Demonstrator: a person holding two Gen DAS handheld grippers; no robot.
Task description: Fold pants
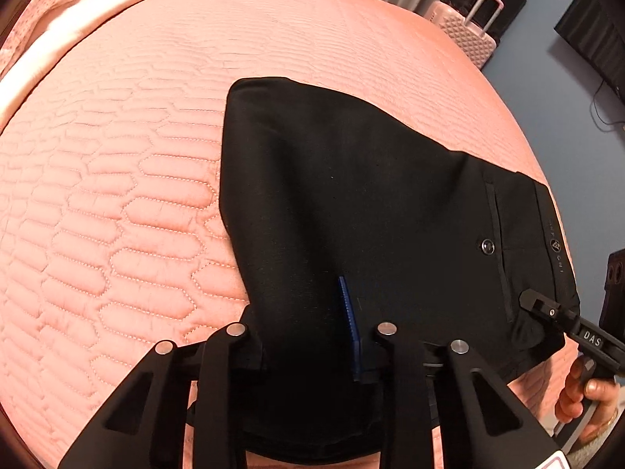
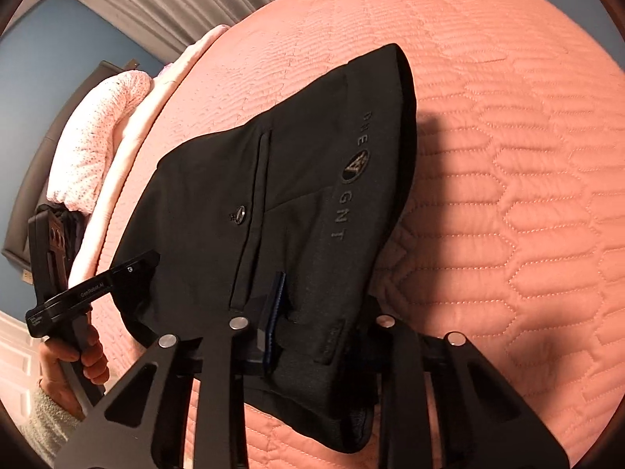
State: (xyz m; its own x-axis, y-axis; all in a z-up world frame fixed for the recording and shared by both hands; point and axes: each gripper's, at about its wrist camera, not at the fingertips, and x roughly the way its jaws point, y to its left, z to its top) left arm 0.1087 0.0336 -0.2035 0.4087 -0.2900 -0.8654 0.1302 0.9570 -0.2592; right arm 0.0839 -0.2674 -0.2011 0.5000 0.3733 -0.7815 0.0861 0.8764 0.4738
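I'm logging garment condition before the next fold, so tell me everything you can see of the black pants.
The black pants lie on the pink quilted bedspread, already folded over into a compact, tapering shape. The fabric looks smooth and matte. A welt pocket with a small dark button shows, and the waistband carries grey lettering around a round emblem. The left gripper is clamped on the near edge, and the right gripper is clamped on the waistband end, lifting the cloth slightly.

left hand-held gripper [image 1: 312,332] clamps black pants [image 1: 351,195] | pink quilt [image 1: 117,195] | suitcase [image 1: 465,31] behind
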